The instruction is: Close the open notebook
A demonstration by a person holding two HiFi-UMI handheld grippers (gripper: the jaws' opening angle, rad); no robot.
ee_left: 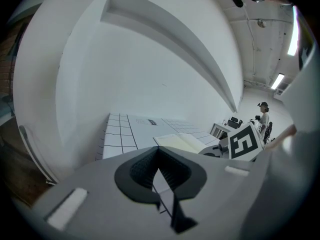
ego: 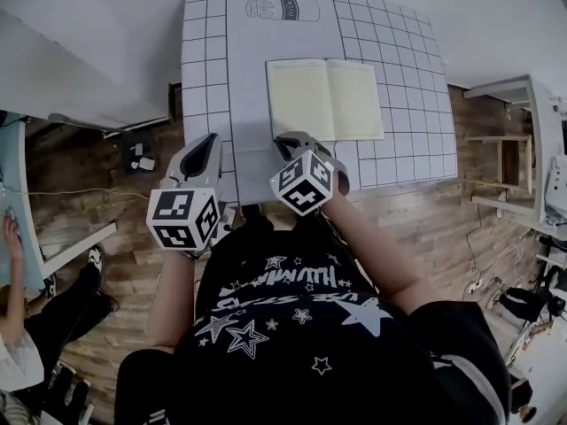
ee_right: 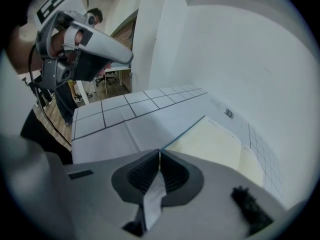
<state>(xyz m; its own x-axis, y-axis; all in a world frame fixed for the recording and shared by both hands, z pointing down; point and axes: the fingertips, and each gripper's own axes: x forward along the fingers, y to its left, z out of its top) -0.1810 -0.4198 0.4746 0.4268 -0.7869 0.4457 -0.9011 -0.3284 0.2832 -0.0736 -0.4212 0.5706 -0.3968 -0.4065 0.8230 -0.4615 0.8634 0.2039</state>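
Note:
An open notebook with cream pages lies flat on the white gridded table. It also shows in the left gripper view and in the right gripper view. My right gripper sits at the near left corner of the left page. Its jaws are shut on that corner, where the blue cover edge runs in between them. My left gripper hovers at the table's near edge, left of the notebook, shut with nothing in it.
A milk bottle drawing is printed at the table's far end. A white wall stands behind the table. Wooden floor surrounds it, with shelving to the right and a person at a desk to the left.

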